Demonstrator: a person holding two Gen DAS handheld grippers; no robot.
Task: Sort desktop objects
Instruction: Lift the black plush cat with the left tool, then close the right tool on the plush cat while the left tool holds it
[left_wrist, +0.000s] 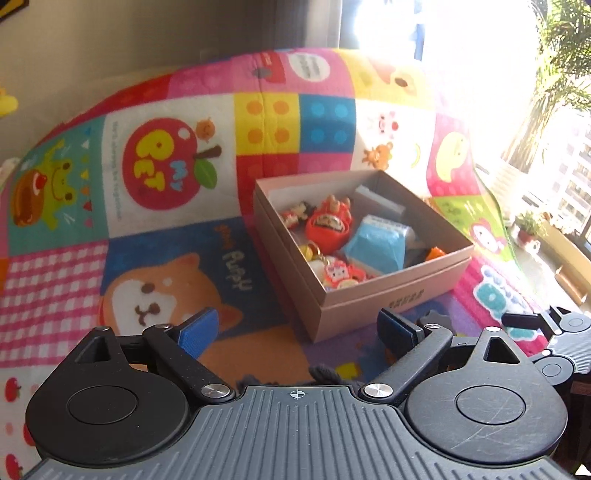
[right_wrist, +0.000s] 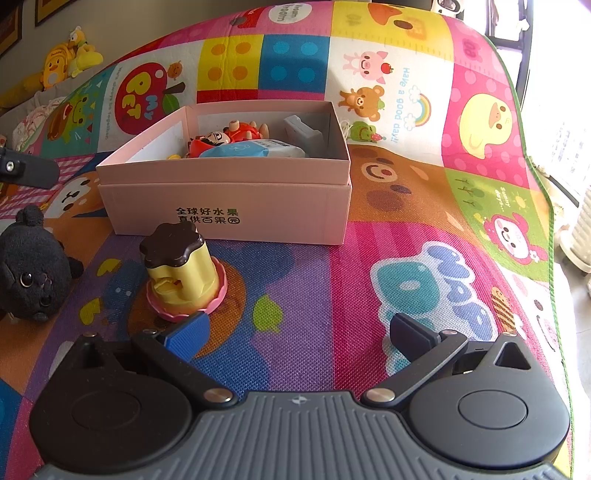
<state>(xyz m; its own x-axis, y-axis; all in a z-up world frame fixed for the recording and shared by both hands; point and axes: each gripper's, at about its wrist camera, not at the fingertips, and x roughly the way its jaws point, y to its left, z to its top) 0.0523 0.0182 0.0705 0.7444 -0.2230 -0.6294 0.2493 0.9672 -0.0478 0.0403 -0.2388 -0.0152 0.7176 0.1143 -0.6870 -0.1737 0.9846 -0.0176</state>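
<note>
A pink cardboard box (left_wrist: 373, 299) stands on the colourful play mat (left_wrist: 166, 258). Inside it lie a red doll toy (left_wrist: 328, 221), a blue packet (left_wrist: 376, 245) and small keychain figures (left_wrist: 334, 271). My left gripper (left_wrist: 297, 328) hangs open above the mat, just short of the box, with nothing between its fingers. In the right wrist view, a yellow pudding toy (right_wrist: 181, 273) with a brown lid stands in front of the box (right_wrist: 229, 206). A black plush animal (right_wrist: 29, 273) sits to the left of it. My right gripper (right_wrist: 299, 332) is open and empty, its left finger close to the pudding toy.
Yellow plush toys (right_wrist: 62, 62) lie beyond the mat at the back left. The mat's green edge (right_wrist: 532, 162) runs down the right side, with a bright window and potted plants (left_wrist: 554, 92) past it.
</note>
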